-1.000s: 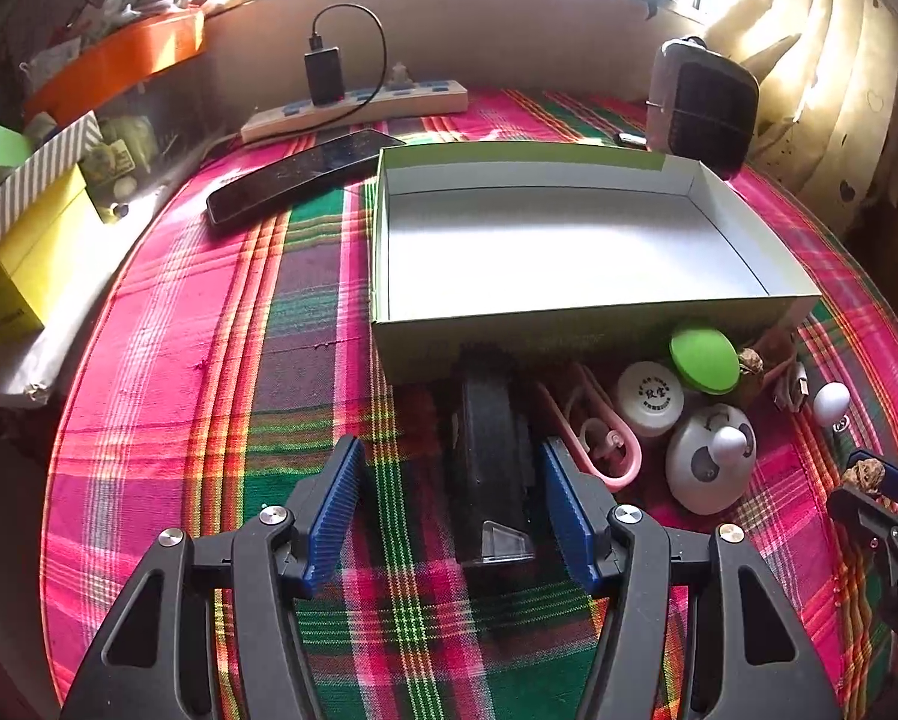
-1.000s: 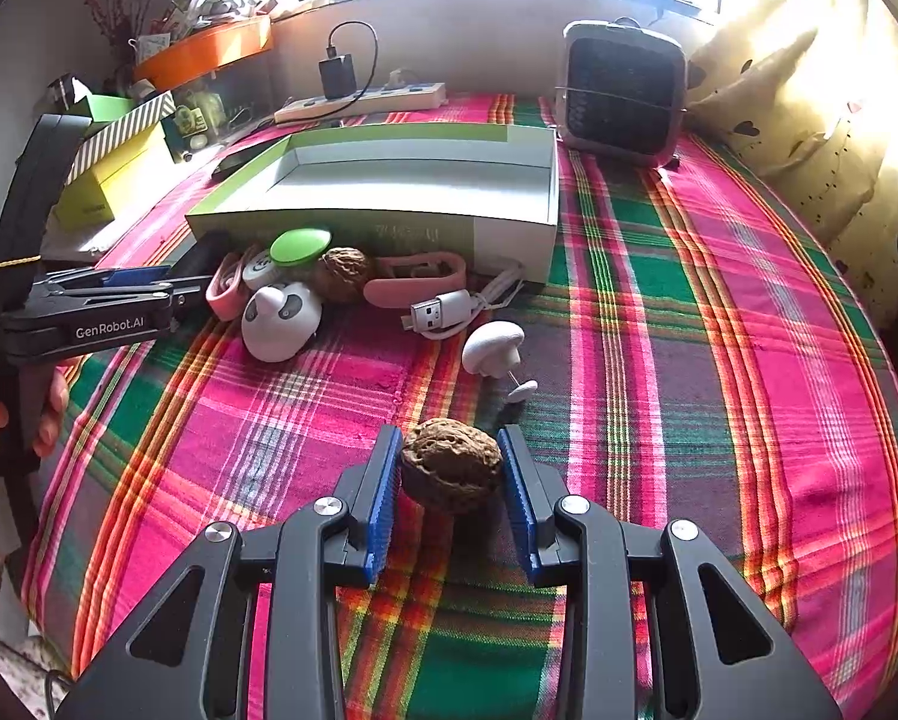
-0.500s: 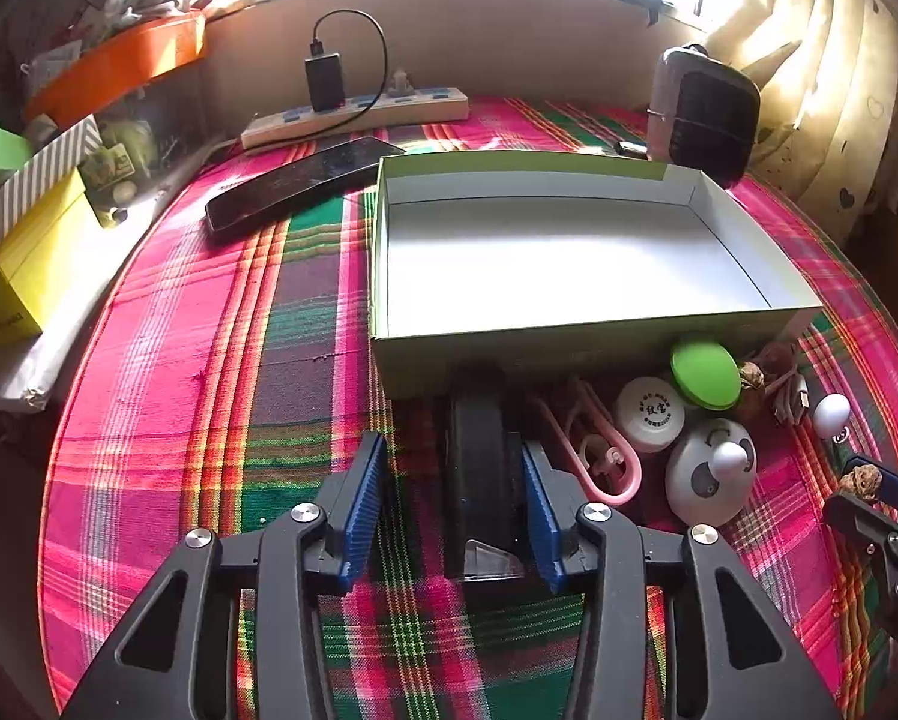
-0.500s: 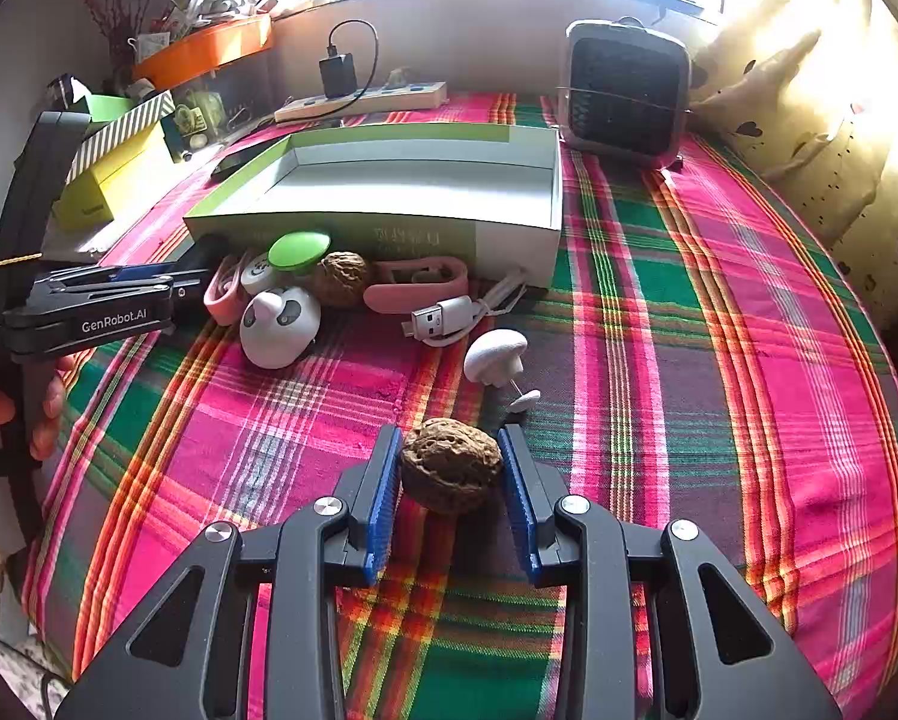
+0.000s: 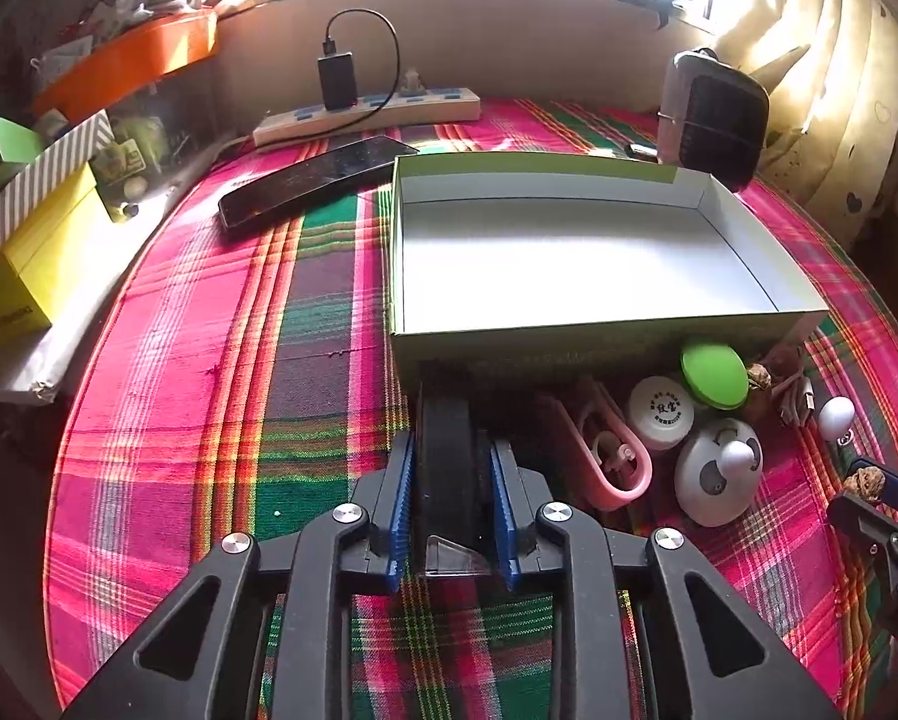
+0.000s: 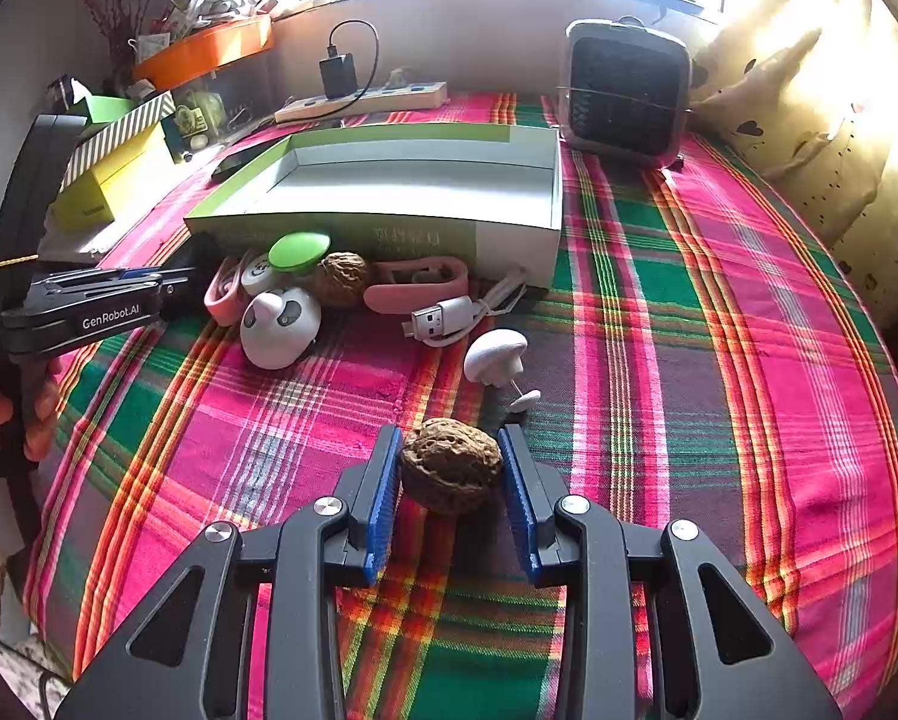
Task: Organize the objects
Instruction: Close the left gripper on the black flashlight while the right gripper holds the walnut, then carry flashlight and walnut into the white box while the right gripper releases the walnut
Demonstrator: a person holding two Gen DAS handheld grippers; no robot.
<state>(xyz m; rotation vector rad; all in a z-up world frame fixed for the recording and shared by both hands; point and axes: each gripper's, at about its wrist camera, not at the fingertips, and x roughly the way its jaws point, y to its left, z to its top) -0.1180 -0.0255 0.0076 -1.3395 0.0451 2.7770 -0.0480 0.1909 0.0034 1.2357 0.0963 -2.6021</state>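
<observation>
On the plaid cloth, my left gripper (image 5: 451, 456) is shut on a narrow black device (image 5: 443, 414) that lies against the front wall of the open green-and-white box (image 5: 569, 339). Its blue pads press both sides of the device. My right gripper (image 6: 449, 438) is shut on a brown walnut (image 6: 451, 471), just above the cloth. In front of the box lie a pink clip (image 5: 611, 456), a white round tin (image 5: 660, 414), a green lid (image 5: 713, 375), a white panda gadget (image 6: 278, 324), a second walnut (image 6: 341, 279), a USB cable (image 6: 443, 315) and a white mushroom-shaped piece (image 6: 496, 354).
A black phone (image 5: 311, 180) and a power strip (image 5: 365, 117) lie behind the box at the left. A small fan (image 6: 626, 96) stands at the back right. Yellow and striped boxes (image 5: 29, 276) sit off the left edge. A person's hand (image 6: 5, 414) holds the left gripper.
The left jaws have closed from wide open onto the black device. The right gripper and its walnut have not moved.
</observation>
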